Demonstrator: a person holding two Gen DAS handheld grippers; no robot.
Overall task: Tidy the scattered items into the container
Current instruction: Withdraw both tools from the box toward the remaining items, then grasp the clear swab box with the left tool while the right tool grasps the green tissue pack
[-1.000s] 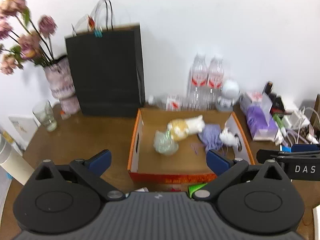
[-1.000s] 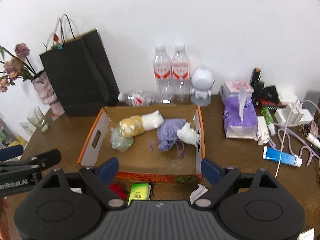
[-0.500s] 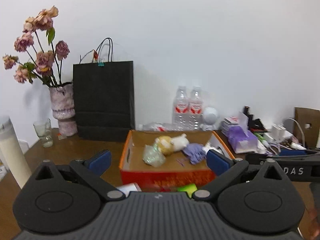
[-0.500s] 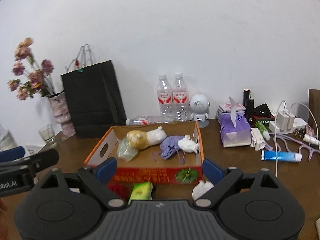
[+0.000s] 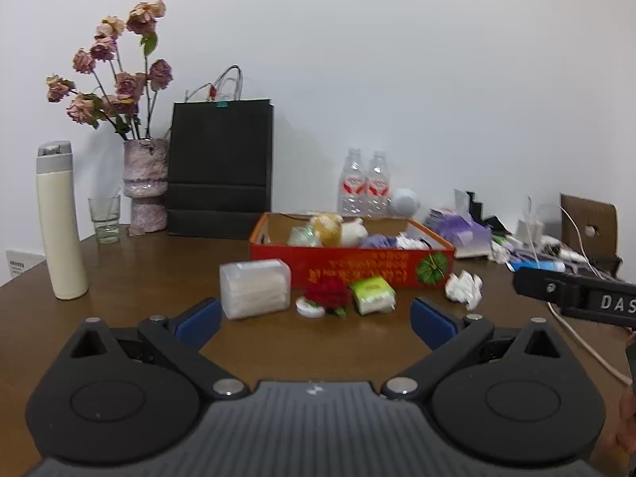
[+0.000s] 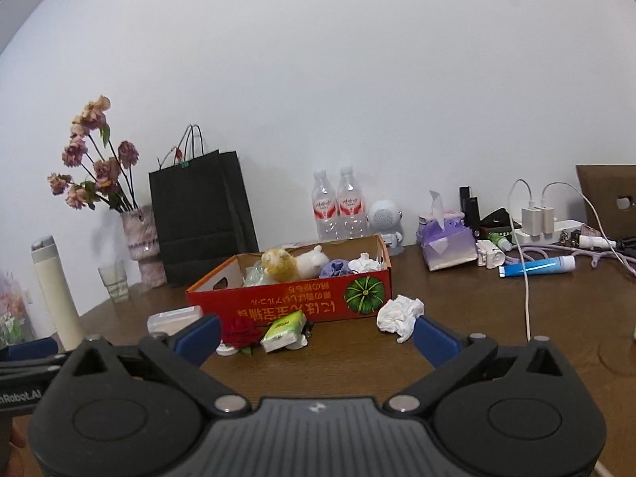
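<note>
Soft, even indoor light fills both views — the white wall (image 5: 397, 79) is bright but grades to grey toward the corners, where the fisheye circle cuts off in dark vignetting. Straight lines bow at the edges. Shadows are faint: a pale one lies on the wall behind the dried pink roses in the mottled vase (image 6: 91, 159). The glossy brown wooden bench (image 5: 159, 262) carries a dull sheen. In the left wrist view the green tissue packet (image 5: 373, 294) is slightly smeared — the right wrist view is crisper.
</note>
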